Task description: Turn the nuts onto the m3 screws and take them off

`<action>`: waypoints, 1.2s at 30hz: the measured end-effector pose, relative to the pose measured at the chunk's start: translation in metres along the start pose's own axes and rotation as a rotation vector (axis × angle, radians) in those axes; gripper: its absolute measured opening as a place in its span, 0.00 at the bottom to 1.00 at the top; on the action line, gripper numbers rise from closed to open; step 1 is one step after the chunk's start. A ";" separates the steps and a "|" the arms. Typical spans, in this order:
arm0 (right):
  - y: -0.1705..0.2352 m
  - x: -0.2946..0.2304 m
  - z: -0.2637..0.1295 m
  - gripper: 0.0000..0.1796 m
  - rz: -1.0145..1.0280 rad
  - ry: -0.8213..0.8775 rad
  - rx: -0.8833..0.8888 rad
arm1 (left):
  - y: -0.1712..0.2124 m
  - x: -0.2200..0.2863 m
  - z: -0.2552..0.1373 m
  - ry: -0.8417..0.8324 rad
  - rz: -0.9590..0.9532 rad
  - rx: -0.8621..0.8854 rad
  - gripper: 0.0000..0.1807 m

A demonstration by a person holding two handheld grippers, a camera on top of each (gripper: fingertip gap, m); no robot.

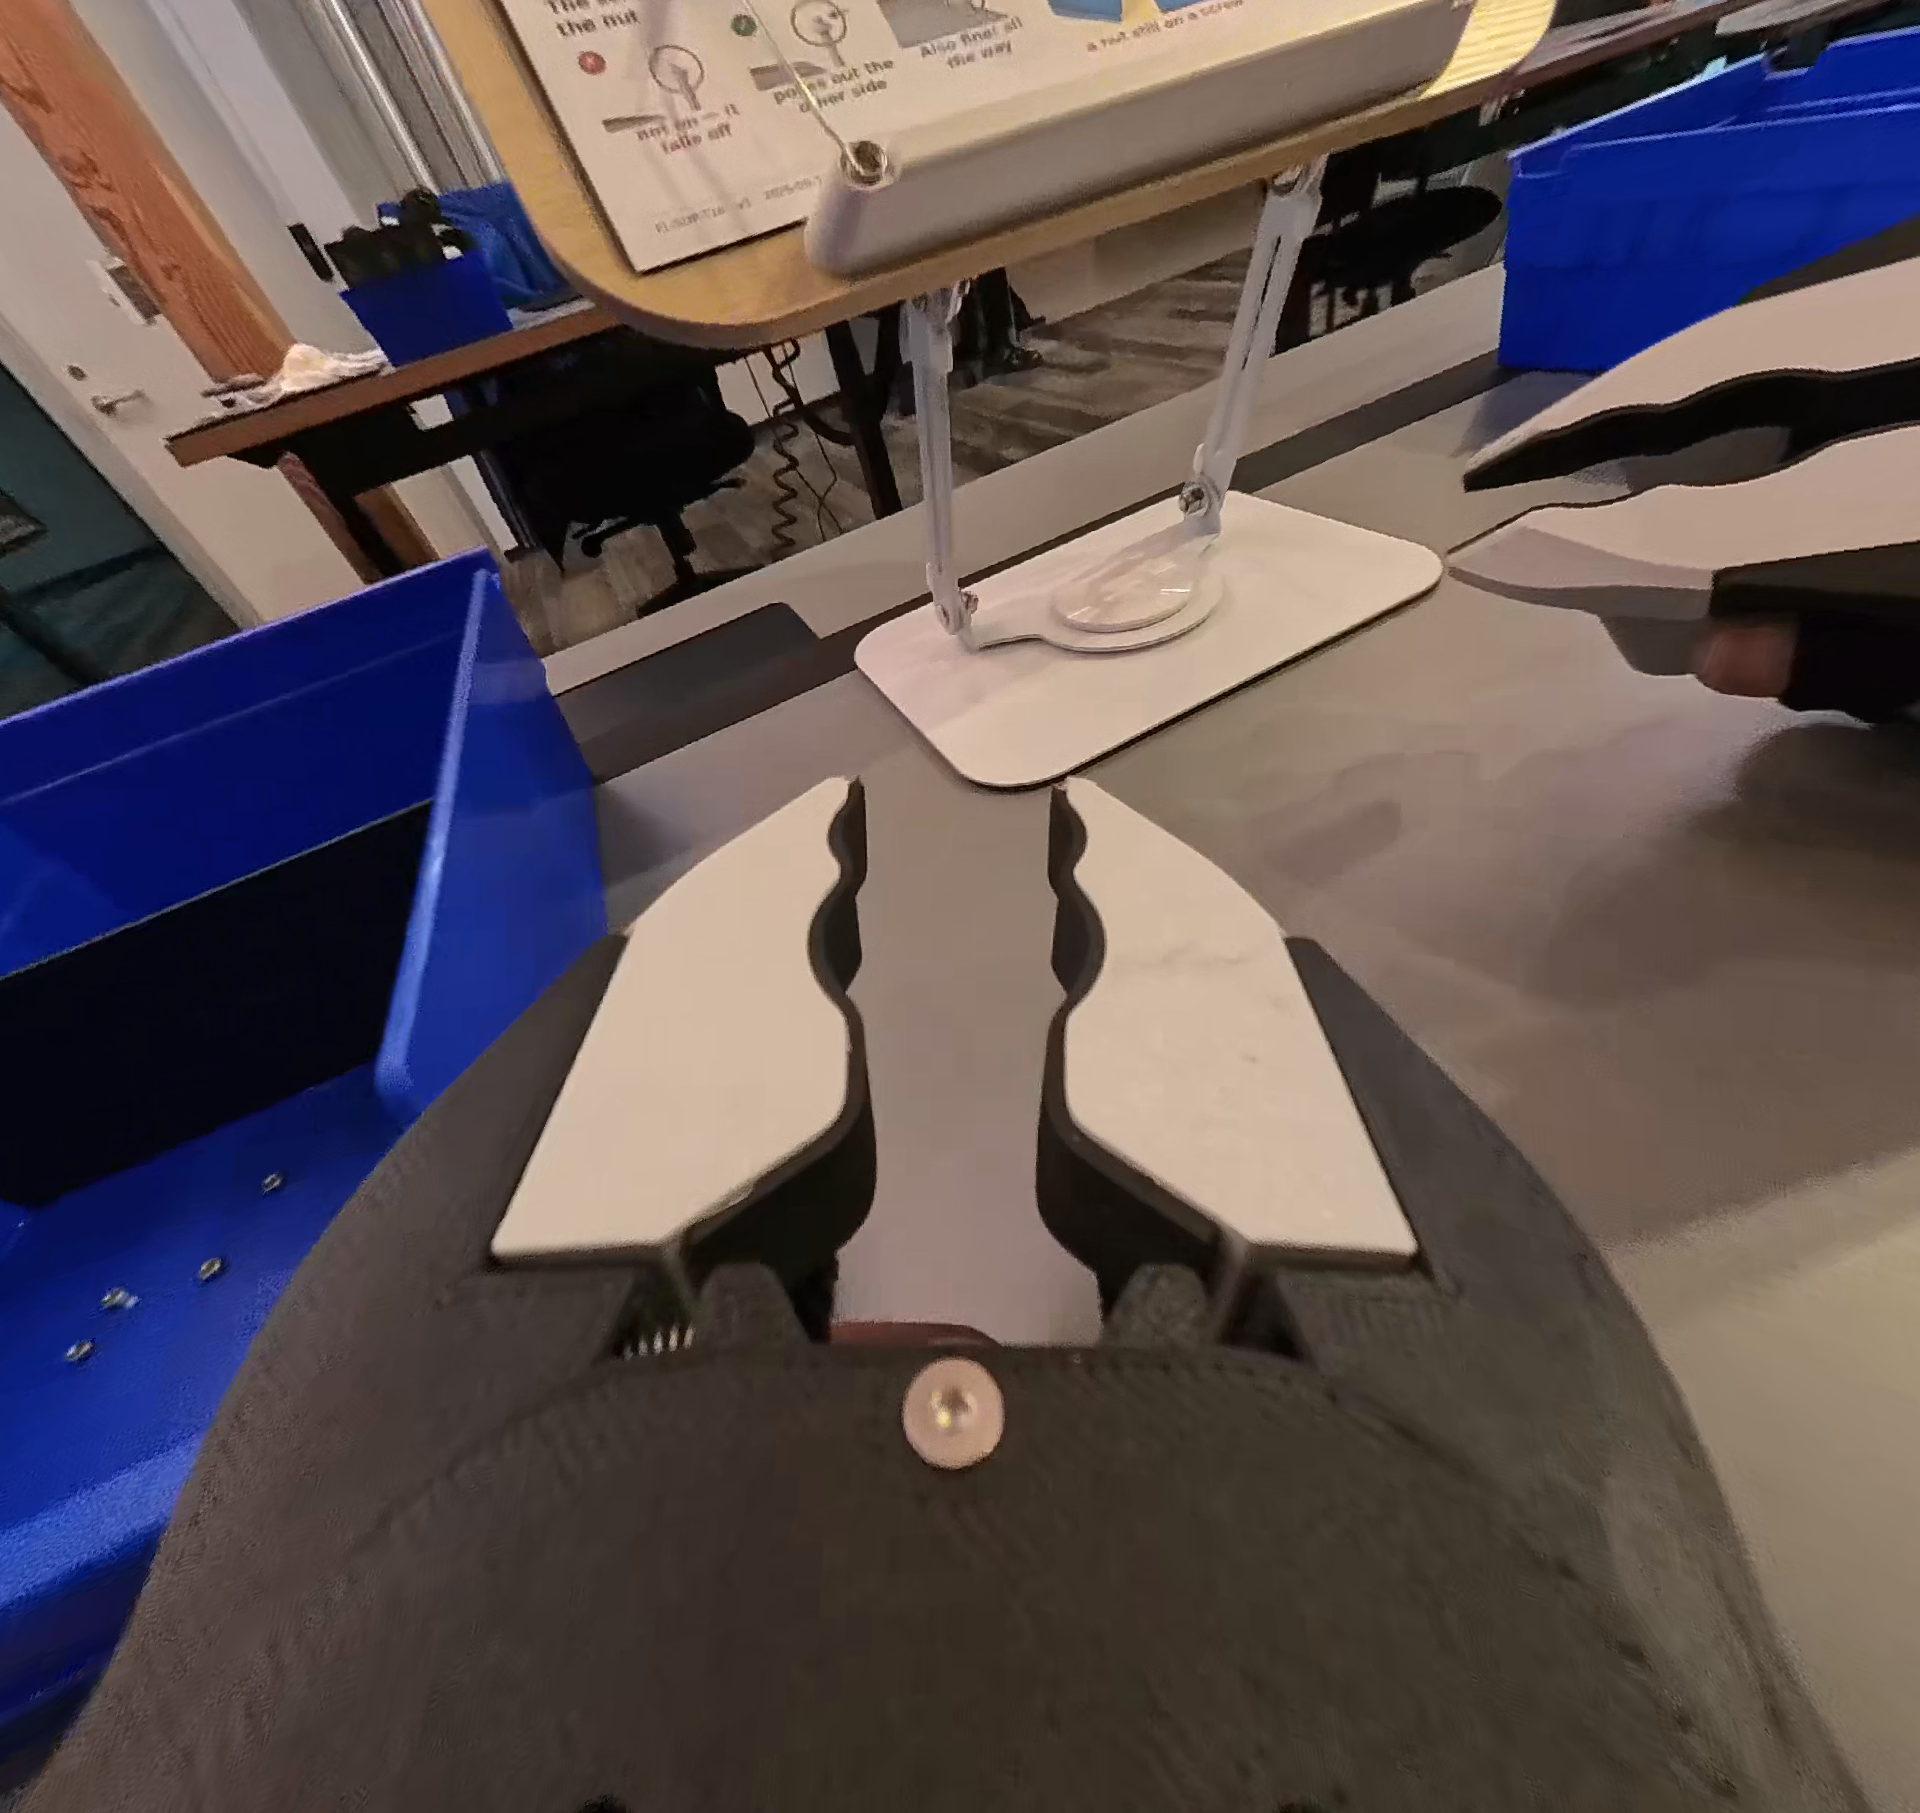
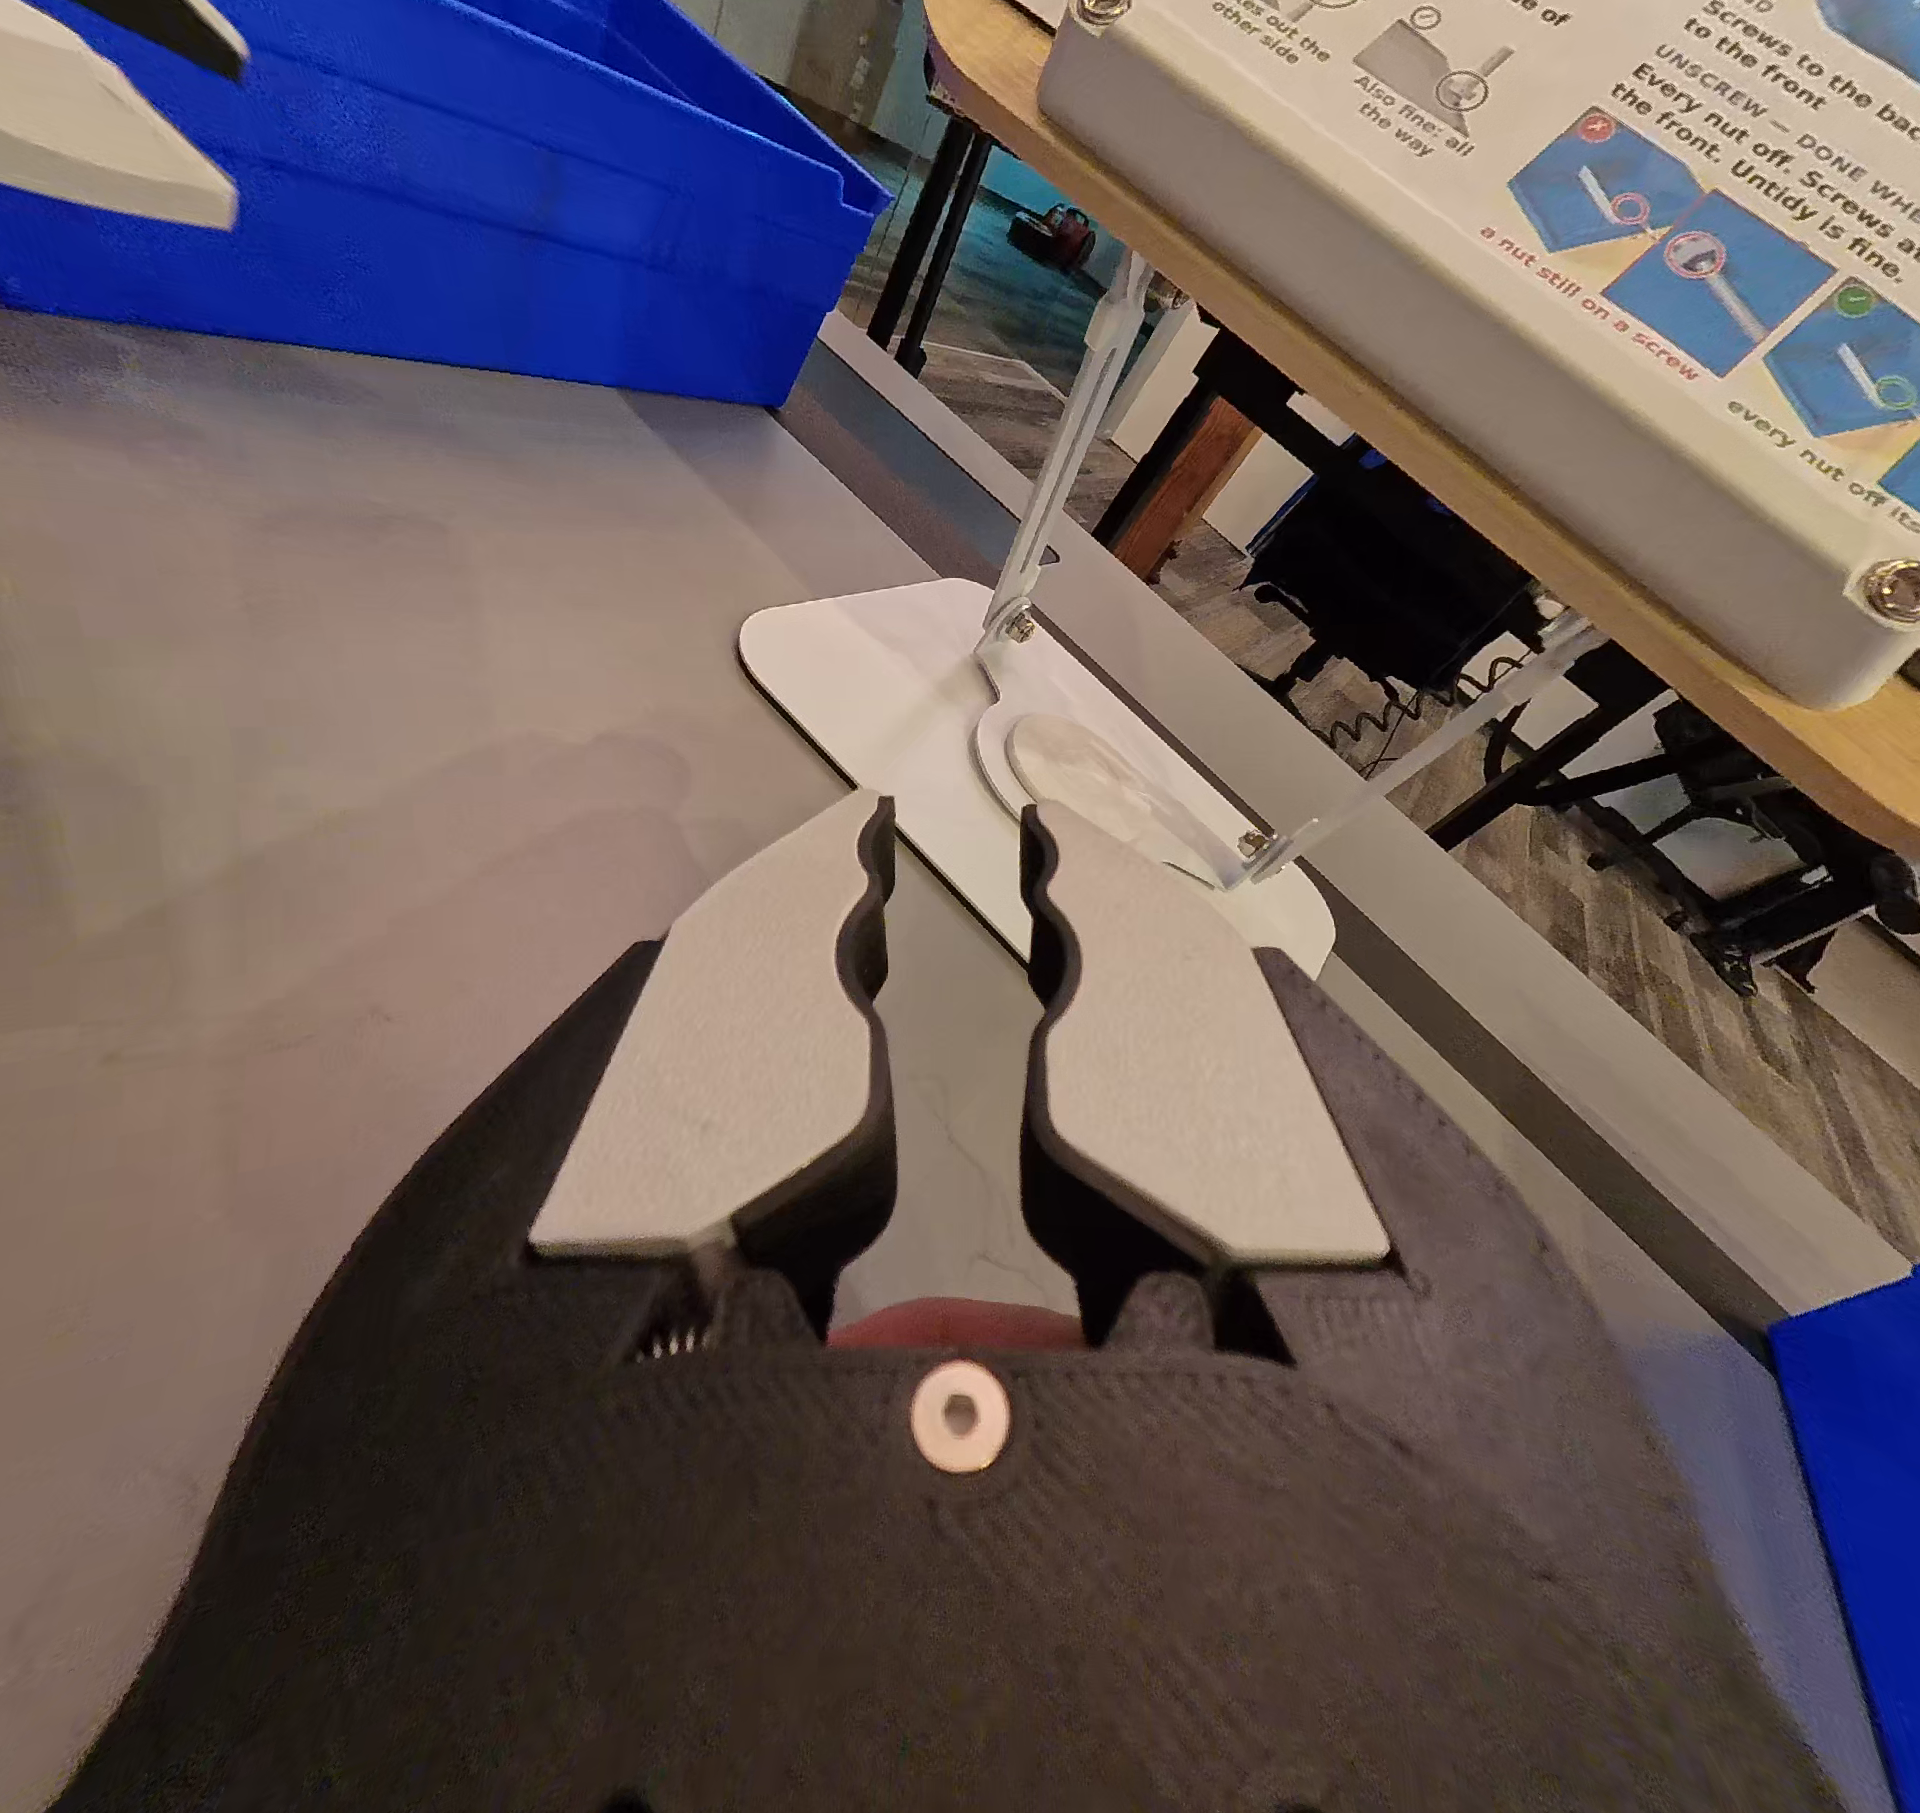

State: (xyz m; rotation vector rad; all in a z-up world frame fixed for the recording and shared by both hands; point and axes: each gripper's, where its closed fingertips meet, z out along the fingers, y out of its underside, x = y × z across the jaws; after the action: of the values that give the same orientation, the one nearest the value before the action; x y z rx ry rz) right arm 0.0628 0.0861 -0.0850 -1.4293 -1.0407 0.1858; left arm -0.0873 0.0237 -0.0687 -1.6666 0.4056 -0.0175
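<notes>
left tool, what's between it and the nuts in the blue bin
Only the blue bin's near wall; the nuts lie on its floor, left of the open left tool, in the left wrist view.

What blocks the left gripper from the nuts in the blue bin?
Only the bin's near wall: the left gripper, jaws open and empty, sits right of it over the table; the nuts lie on the bin floor.

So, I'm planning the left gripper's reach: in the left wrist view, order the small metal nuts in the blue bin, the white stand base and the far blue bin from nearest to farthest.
1. Small metal nuts, lower left.
2. White stand base, ahead.
3. Far blue bin, upper right.
</notes>
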 end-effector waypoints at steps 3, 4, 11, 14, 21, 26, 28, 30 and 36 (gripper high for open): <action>0.000 0.000 0.000 0.13 -0.002 0.000 0.003 | -0.003 -0.002 -0.010 -0.011 -0.004 0.036 0.18; -0.001 -0.001 -0.001 0.13 -0.003 -0.001 0.005 | -0.003 -0.004 -0.011 -0.019 -0.008 0.039 0.18; -0.005 -0.007 0.000 0.13 -0.004 -0.013 0.014 | -0.005 0.001 -0.012 -0.011 0.020 0.057 0.19; -0.009 -0.011 0.000 0.14 -0.006 -0.023 0.025 | -0.007 0.003 -0.007 -0.003 0.016 0.060 0.19; -0.011 -0.012 0.002 0.17 0.011 -0.022 0.031 | -0.006 0.002 0.017 -0.042 0.021 0.017 0.22; -0.022 -0.023 0.001 0.19 -0.008 -0.039 0.066 | -0.004 -0.001 0.046 -0.093 0.036 -0.032 0.10; -0.026 -0.027 0.001 0.19 -0.018 -0.043 0.073 | -0.006 -0.001 0.057 -0.096 0.040 -0.028 0.10; -0.027 -0.030 0.001 0.19 -0.022 -0.049 0.075 | -0.007 -0.003 0.067 -0.102 0.032 -0.036 0.08; -0.014 -0.012 0.003 0.28 0.070 -0.029 0.029 | -0.004 -0.016 0.080 -0.095 -0.072 -0.064 0.08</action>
State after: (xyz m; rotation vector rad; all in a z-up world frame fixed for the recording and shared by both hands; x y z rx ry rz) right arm 0.0470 0.0773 -0.0796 -1.4416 -1.0087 0.2725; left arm -0.0812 0.1052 -0.0733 -1.7367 0.2767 0.0219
